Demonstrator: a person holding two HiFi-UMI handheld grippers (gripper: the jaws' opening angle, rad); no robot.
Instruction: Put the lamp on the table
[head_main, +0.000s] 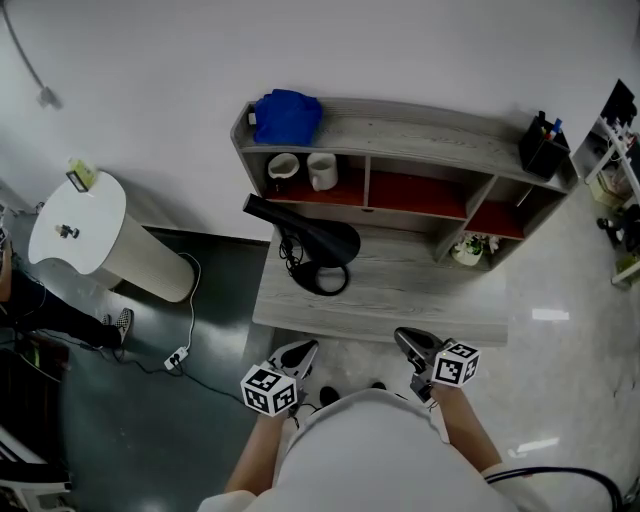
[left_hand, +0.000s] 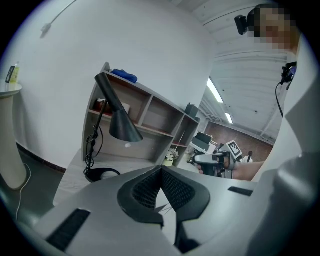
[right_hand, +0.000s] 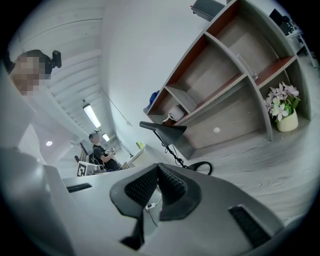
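A black desk lamp with a cone shade stands on the grey wooden table, left of its middle. Its ring base rests on the top and its cord is bundled at the stem. My left gripper and right gripper hover side by side at the table's front edge, short of the lamp. Both are shut with nothing between their jaws. The left gripper view has the lamp ahead to the left beyond the shut left gripper. In the right gripper view the lamp stands past the shut right gripper.
A shelf unit at the table's back carries a blue cloth, two mugs, a pen holder and a small flower pot. A white round side table stands to the left, with a cable and plug on the dark floor.
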